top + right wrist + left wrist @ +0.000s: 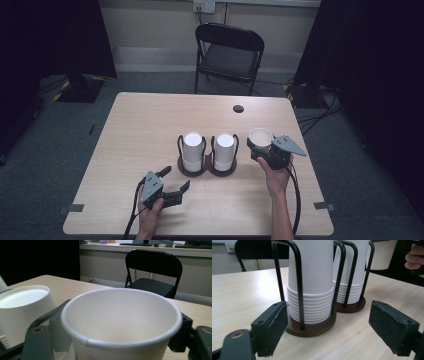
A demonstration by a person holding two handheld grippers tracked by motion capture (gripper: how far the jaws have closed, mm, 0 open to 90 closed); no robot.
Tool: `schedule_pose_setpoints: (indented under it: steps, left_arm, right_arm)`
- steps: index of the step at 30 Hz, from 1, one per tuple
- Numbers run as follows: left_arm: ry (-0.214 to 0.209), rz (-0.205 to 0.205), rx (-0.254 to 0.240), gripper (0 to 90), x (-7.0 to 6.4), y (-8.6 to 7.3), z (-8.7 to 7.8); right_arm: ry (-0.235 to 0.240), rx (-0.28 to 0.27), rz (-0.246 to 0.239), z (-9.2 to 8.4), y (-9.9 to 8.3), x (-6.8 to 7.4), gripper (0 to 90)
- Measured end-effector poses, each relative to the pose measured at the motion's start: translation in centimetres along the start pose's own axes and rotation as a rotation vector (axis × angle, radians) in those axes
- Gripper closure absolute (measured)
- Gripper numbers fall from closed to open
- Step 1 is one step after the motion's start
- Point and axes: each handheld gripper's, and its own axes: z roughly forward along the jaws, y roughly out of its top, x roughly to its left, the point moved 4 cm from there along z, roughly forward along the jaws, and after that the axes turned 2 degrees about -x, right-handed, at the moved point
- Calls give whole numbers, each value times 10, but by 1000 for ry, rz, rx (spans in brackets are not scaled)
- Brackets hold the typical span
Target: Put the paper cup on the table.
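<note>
High view showed the right claw (264, 150) clamped on an upright cup (261, 136) at right of centre; too tight a squeeze could crumple it. Left claw (175, 181), lower left, gaped empty.

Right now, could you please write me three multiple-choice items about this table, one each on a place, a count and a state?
1. Where is the single paper cup?
A. between the right gripper's jaws
B. on the chair
C. under the table

2. How many cup stacks stand in the wire holder?
A. one
B. two
C. four

3. How is the left gripper?
A. shut on a cup
B. open, holding nothing
C. clamped on the holder

Answers:
1 A: the right gripper has its jaws against both sides of the cup.
2 B: two white stacks stand side by side.
3 B: its jaws stand apart with only table between.
</note>
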Motion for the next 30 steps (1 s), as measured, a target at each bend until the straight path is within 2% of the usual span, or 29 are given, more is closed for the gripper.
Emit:
schedule_pose_setpoints:
  steps: [7,13,20,24,30]
  left_arm:
    - [7,0,-21,154,0,0,-2]
    - [13,6,-28,154,-1,0,-3]
    - [14,11,-33,155,-1,0,-3]
    - [12,11,-35,155,-1,0,-3]
    - [13,10,-36,156,-1,0,-3]
  right_arm:
    - [-11,8,-16,18,-3,-7,242]
    - [-30,22,14,33,-14,-17,242]
    - [-55,25,10,44,-24,-26,242]
    - [-65,43,35,50,-33,-33,242]
    - [-66,56,38,55,-38,-33,242]
